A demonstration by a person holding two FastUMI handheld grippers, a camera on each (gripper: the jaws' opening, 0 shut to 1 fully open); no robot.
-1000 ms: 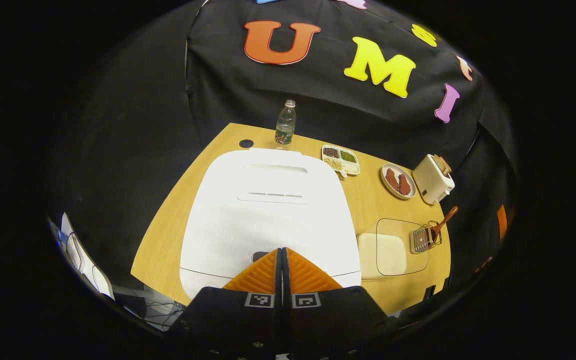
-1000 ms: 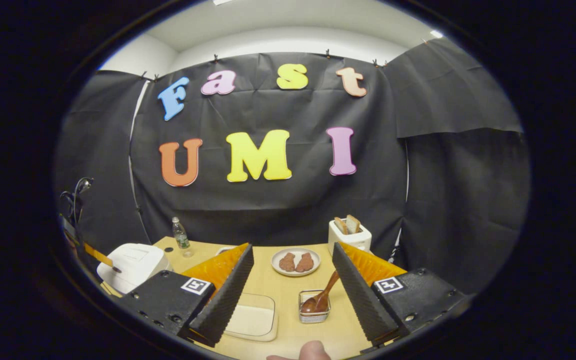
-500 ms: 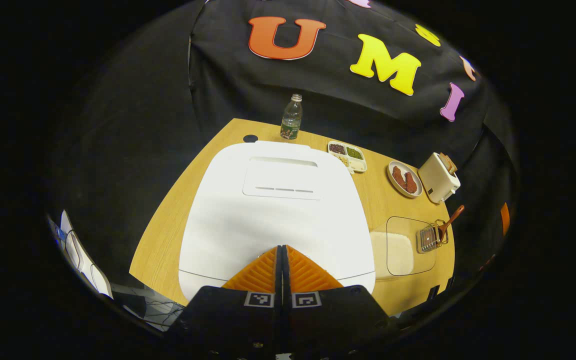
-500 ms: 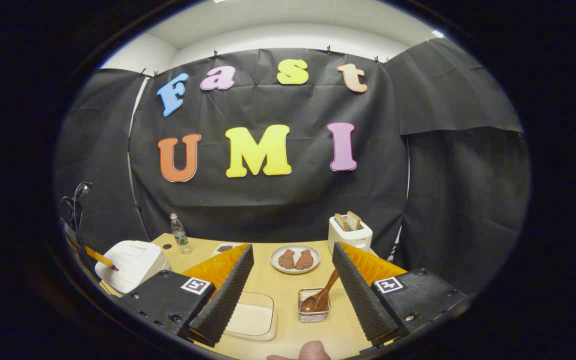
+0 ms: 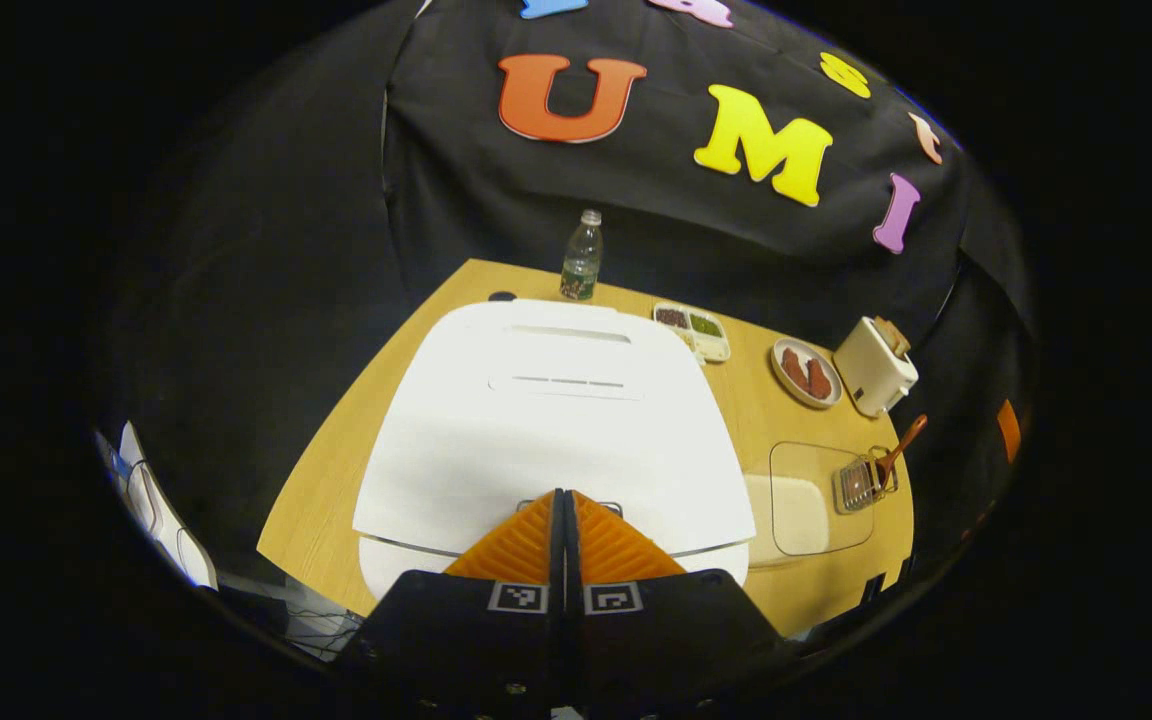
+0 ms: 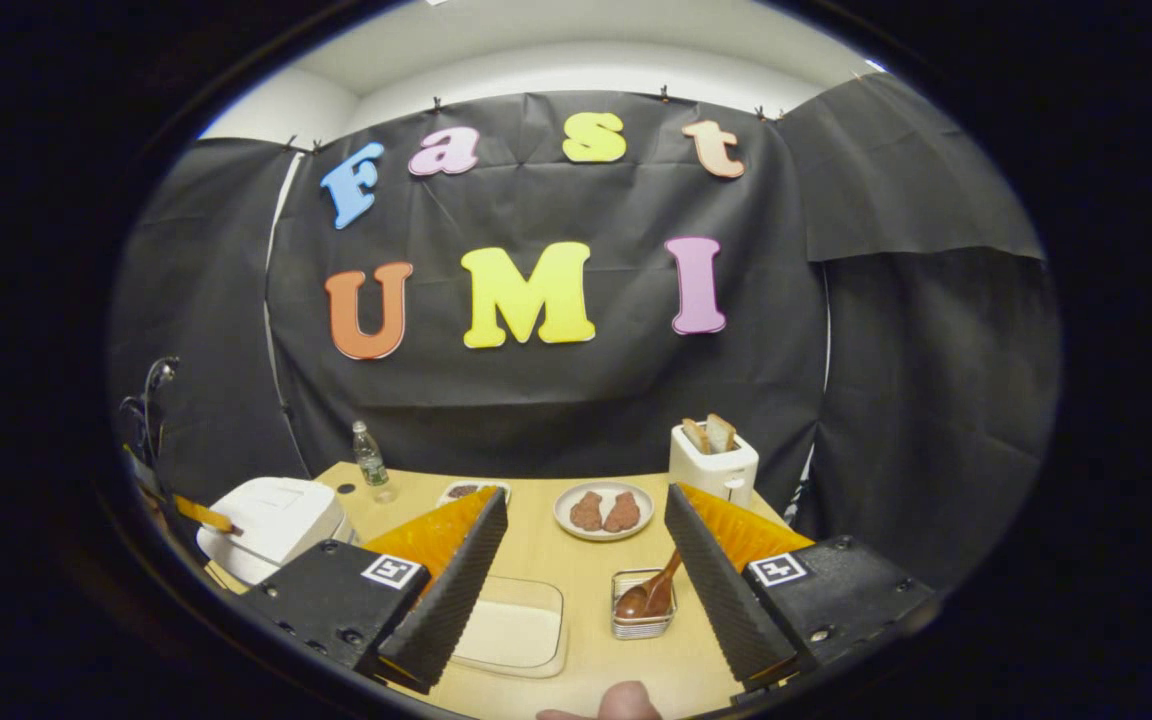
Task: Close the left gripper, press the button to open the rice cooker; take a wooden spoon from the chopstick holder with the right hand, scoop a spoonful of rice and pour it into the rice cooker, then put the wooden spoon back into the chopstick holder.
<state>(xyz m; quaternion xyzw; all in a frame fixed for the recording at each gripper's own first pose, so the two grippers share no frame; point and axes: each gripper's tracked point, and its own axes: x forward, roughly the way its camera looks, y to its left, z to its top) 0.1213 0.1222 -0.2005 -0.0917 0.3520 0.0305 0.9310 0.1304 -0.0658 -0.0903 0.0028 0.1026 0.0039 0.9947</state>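
The left gripper point(image 5: 564, 497), fingers pressed together, rests at the near front edge of the white rice cooker point(image 5: 551, 420), whose lid has just lifted slightly. The right gripper point(image 6: 584, 515) waits wide open above the wooden spoon point(image 6: 648, 592).

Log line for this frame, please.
left gripper: shut, at rice cooker front edge | lid: lifted slightly | right gripper: open, empty | wooden spoon: in chopstick holder

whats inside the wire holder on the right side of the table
A wooden spoon stands bowl-down in the wire holder, handle leaning out toward the toaster. The holder's floor under the spoon bowl is hidden.
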